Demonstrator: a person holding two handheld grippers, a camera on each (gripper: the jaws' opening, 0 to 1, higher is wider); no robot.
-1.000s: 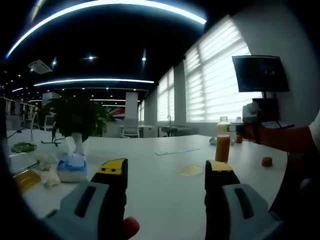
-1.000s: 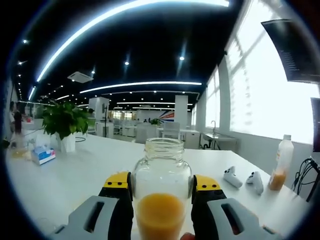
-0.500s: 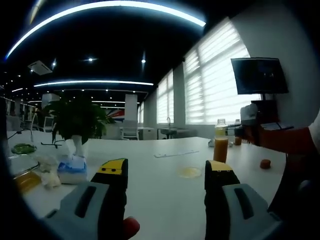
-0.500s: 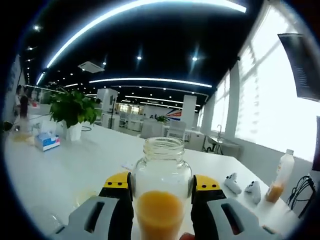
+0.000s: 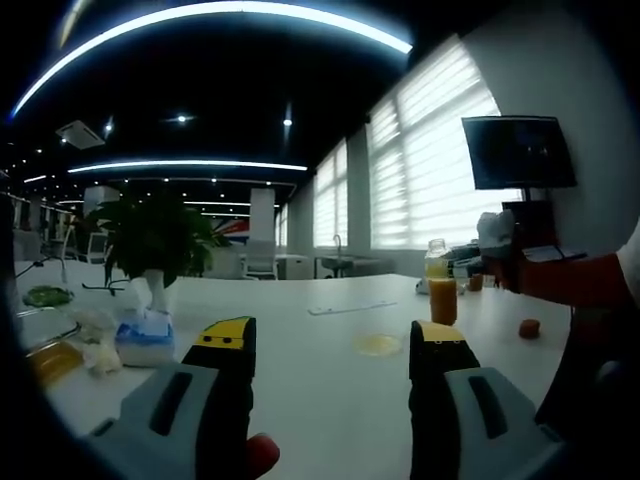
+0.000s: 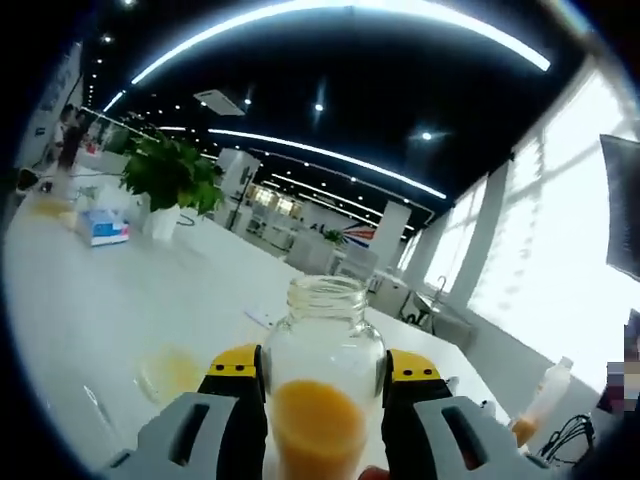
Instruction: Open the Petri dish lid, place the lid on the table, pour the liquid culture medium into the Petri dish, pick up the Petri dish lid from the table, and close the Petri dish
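Observation:
My right gripper (image 6: 325, 366) is shut on an uncapped glass jar (image 6: 325, 345) half full of orange liquid medium, held above the white table (image 6: 90, 300) and tilted. Below it to the left lies the open Petri dish (image 6: 170, 372), with a yellowish tint. In the left gripper view the same jar (image 5: 438, 290) hangs just right of and beyond the dish (image 5: 378, 344), with the right gripper (image 5: 447, 285) behind it. My left gripper (image 5: 330, 340) stands open over the table with nothing between its yellow tips. A faint clear shape near the dish may be the lid; I cannot tell.
A small orange cap (image 5: 529, 328) lies on the table at the right. A potted plant (image 5: 155, 235) and a tissue box (image 5: 145, 335) stand at the left. A person's orange sleeve (image 5: 580, 278) crosses the right side. A bottle (image 6: 535, 400) stands far right.
The right gripper has carried the jar a little left toward the dish and tilted it, so its view has rolled and the dish has come into sight. The left gripper has stayed still and open.

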